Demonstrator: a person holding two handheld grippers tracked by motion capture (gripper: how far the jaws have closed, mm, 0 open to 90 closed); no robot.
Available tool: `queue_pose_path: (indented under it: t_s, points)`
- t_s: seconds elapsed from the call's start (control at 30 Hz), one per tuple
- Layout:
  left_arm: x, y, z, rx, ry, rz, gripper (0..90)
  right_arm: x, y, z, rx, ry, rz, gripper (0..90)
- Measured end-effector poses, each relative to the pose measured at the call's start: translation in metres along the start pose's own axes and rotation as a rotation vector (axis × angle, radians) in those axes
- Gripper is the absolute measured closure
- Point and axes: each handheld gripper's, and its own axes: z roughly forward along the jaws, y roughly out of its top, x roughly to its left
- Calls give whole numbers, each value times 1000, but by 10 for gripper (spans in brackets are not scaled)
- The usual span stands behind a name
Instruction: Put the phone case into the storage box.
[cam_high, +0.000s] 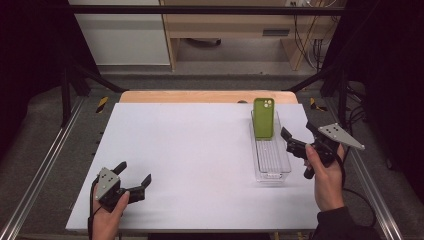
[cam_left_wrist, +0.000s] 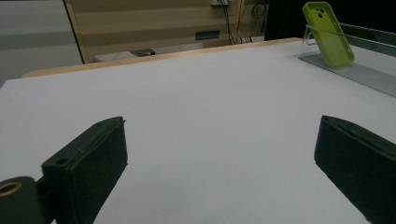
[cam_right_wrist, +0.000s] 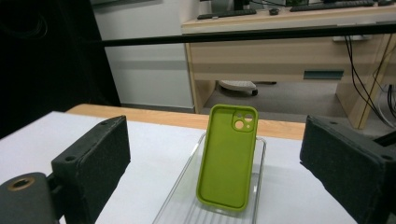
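Your left gripper (cam_high: 134, 176) sits low at the near left, fingers (cam_left_wrist: 88, 163) spread wide and empty. Your right gripper (cam_high: 300, 133) is raised at the right, fingers (cam_right_wrist: 93, 158) apart, holding nothing.

High view looks forward, down over whole table (cam_high: 190, 165). Left gripper view sits low at near left corner, facing far right corner. Right gripper view faces far edge, close. All three share phone case (cam_high: 263, 118) (cam_left_wrist: 328, 33) (cam_right_wrist: 228, 156).

Open tabletop (cam_high: 190, 160) — only tray (cam_high: 272, 170) and propped case (cam_high: 263, 118) obstruct.
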Motion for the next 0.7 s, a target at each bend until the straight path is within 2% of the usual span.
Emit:
queue_pose_path:
  t_s: [0.13, 0.27, 0.33, 0.4, 0.5, 0.7]
  points:
    - [3, -3, -9, 3, 2, -5, 21, -1, -6, -7, -32, 24, -1, 87]
    - [4, -6, -19, -7, 5, -14, 21, -6, -14, -12, -54, 22, -19, 81]
    - [4, -6, -23, -18, -16, -21, 21, -9, -17, -15, -65, 16, -28, 79]
    - [4, -6, -24, -18, -14, -14, 15, -12, -20, -19, -74, 6, -31, 74]
    - [5, -7, -25, -22, -13, -28, 16, -15, -24, -23, -70, 5, -37, 71]
    - [8, -7, -26, -25, -21, -34, 16, -16, -33, -29, -79, 35, -36, 71]
